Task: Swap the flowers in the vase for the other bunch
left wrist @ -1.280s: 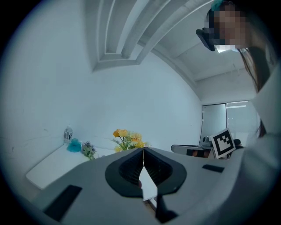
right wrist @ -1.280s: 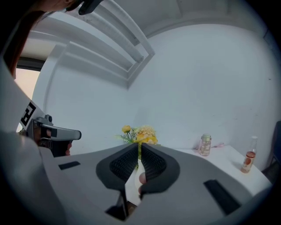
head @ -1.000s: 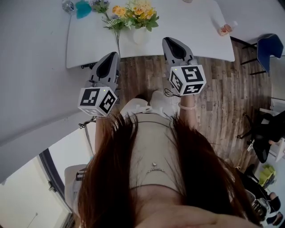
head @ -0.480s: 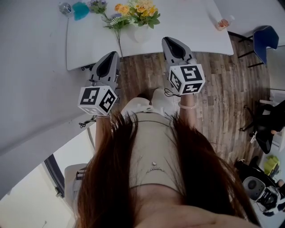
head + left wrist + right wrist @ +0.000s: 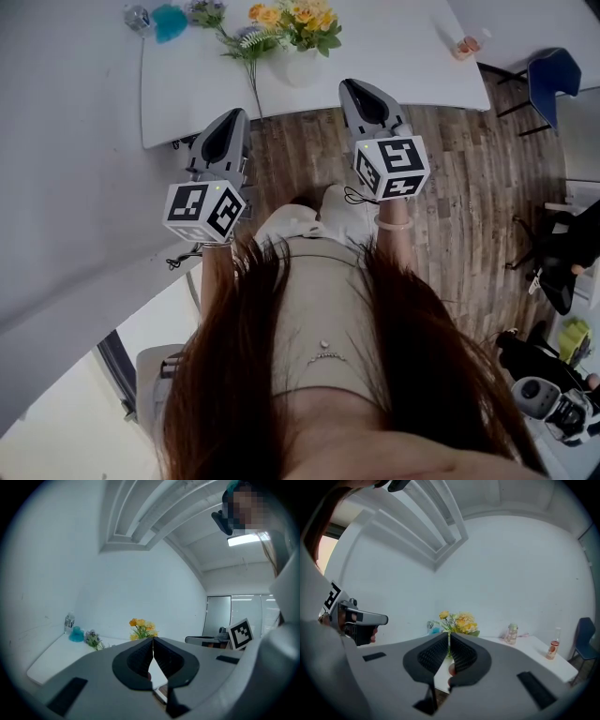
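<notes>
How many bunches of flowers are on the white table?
2. The yellow bunch stands in the white vase; the purple bunch lies on the table, left of the vase in the head view. No others show.

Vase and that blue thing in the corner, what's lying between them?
The other bunch, purple flowers with green leaves, lies on the table between the vase and the blue thing. The head view shows it best.

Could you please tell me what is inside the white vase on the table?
The white vase holds a bunch of yellow flowers with green leaves. Its opaque wall covers the stems inside, so any water cannot be seen.
</notes>
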{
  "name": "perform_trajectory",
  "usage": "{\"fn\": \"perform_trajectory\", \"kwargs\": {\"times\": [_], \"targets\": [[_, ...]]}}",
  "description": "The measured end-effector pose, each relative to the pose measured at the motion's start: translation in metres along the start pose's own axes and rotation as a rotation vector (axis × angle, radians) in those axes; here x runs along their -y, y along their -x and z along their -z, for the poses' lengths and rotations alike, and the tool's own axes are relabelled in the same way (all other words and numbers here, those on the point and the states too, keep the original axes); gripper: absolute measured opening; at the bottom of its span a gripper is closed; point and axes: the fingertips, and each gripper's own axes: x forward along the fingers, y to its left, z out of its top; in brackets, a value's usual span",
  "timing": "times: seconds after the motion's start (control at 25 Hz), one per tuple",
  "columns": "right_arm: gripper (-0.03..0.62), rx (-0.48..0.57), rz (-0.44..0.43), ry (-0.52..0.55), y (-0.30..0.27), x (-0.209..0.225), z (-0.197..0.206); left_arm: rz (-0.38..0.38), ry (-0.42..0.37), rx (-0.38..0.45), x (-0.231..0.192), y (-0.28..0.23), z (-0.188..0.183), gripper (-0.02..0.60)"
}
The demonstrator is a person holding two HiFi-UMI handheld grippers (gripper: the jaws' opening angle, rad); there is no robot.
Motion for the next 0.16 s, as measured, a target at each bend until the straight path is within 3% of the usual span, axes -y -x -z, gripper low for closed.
{"fn": "perform_trajectory", "kwargs": {"times": [0.16], "targets": [[0.037,0.002,0.005,0.003,-0.0009,-0.0067,0.0011,0.006,0.001,0.002,-0.0050,0.0044,0.0012,0.006]]}}
